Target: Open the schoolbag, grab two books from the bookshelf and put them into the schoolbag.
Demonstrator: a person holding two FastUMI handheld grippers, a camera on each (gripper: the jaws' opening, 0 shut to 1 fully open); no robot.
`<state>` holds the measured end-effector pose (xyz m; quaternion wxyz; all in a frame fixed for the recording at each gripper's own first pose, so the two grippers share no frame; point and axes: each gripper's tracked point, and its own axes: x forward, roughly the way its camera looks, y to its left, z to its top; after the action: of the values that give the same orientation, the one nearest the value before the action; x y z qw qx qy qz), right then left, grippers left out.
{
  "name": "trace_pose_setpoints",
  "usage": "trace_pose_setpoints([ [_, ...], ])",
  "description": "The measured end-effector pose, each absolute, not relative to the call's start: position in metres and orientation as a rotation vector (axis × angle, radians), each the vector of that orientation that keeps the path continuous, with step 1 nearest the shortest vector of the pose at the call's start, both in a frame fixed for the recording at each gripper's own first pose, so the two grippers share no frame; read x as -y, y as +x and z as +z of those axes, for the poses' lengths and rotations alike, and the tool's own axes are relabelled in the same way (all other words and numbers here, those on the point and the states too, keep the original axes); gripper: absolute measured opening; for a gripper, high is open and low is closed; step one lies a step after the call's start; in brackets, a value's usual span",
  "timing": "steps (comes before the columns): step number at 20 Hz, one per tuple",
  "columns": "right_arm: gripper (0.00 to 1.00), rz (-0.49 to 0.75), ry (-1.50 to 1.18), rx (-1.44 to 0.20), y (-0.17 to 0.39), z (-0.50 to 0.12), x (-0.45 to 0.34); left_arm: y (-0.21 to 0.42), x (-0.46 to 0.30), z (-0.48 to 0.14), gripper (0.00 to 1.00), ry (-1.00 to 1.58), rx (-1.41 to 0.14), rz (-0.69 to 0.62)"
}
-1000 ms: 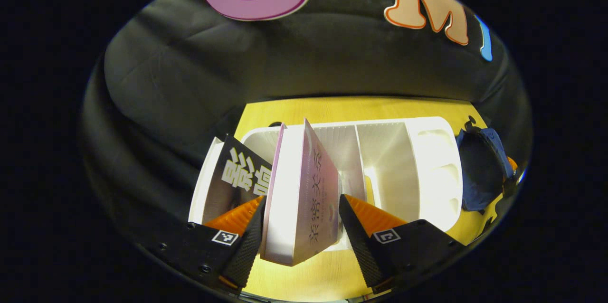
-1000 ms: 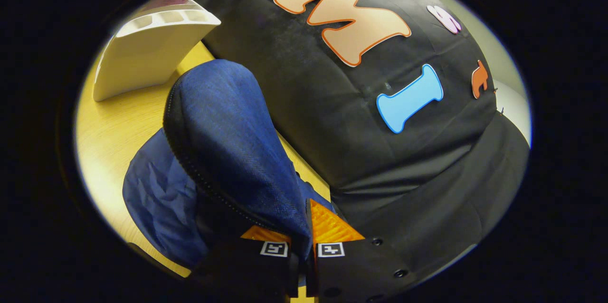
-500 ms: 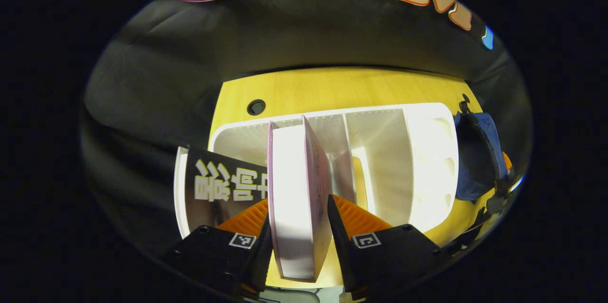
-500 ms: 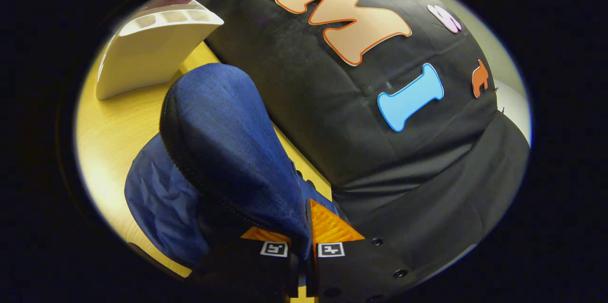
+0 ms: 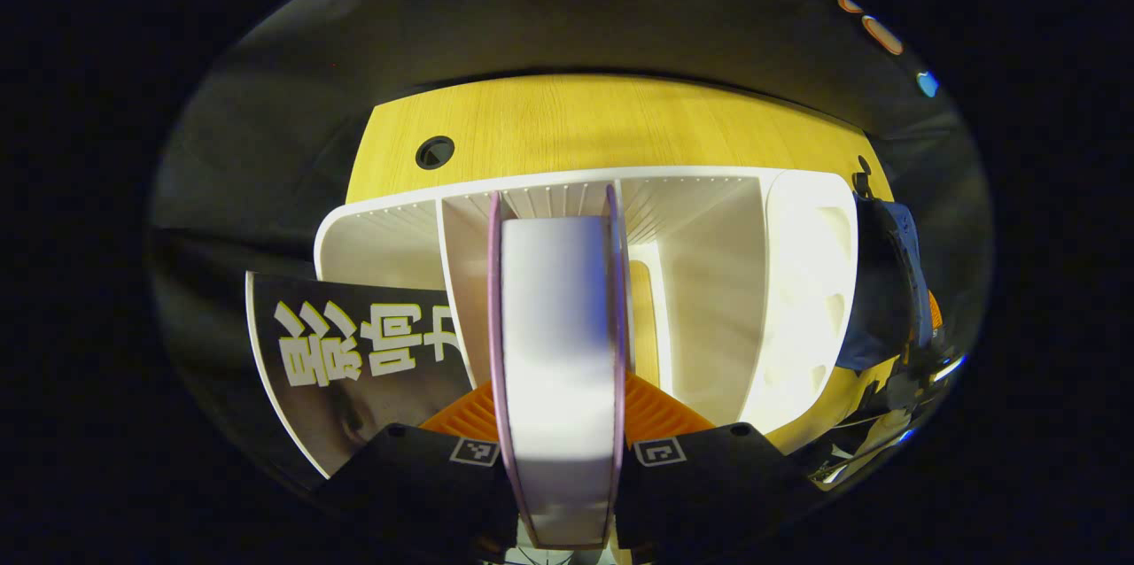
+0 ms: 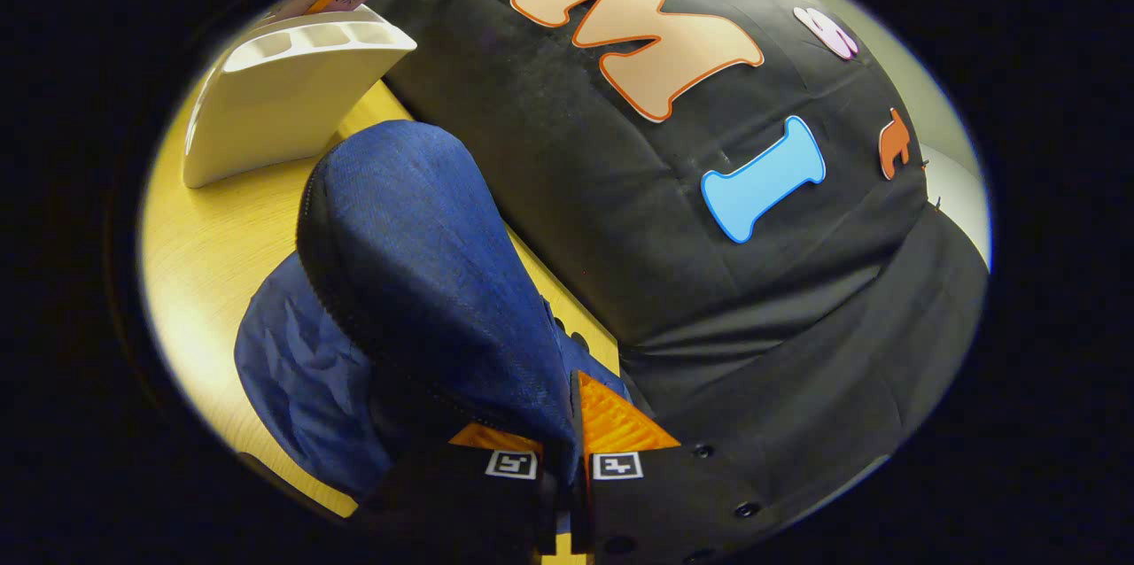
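Note:
In the left gripper view my left gripper (image 5: 558, 410) is shut on a pink-covered book (image 5: 556, 344), which I see page-edge on, held above the white bookshelf (image 5: 797, 282). A black book (image 5: 354, 352) leans in the shelf's left slot. The blue schoolbag (image 5: 890, 290) stands at the shelf's right end. In the right gripper view my right gripper (image 6: 560, 445) is shut on the schoolbag's blue flap (image 6: 416, 255), holding it up beside the zip. The bookshelf (image 6: 283, 96) stands at the upper left there.
Everything rests on a yellow wooden table (image 5: 602, 122) with a round cable hole (image 5: 434, 151) behind the shelf. The black cloth wall closes in behind the table and right of the bag (image 6: 753, 299).
The left gripper has lifted the pink book out of its slot and turned it edge-on, with the view tipping down over the shelf. The right gripper and bag flap have barely moved.

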<state>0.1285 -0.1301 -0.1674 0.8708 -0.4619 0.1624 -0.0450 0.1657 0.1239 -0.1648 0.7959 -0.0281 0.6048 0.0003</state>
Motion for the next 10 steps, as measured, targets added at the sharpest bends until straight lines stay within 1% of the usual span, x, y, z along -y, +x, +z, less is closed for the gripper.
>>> trace_pose_setpoints([
  [4,0.07,-0.099,-0.960,-0.333,0.1265,-0.1659,0.1300,0.1626,-0.1225,-0.1722,0.40,-0.067,-1.346,-0.011],
  [8,0.08,-0.100,-0.964,-0.331,0.1244,-0.1669,0.1282,0.1626,-0.1212,-0.1734,0.40,-0.076,-1.347,0.026],
  [9,0.07,-0.100,-0.964,-0.330,0.1241,-0.1671,0.1284,0.1613,-0.1206,-0.1735,0.40,-0.070,-1.350,0.036],
  [10,0.08,-0.099,-0.966,-0.328,0.1234,-0.1667,0.1285,0.1598,-0.1221,-0.1723,0.40,-0.072,-1.352,0.056],
])
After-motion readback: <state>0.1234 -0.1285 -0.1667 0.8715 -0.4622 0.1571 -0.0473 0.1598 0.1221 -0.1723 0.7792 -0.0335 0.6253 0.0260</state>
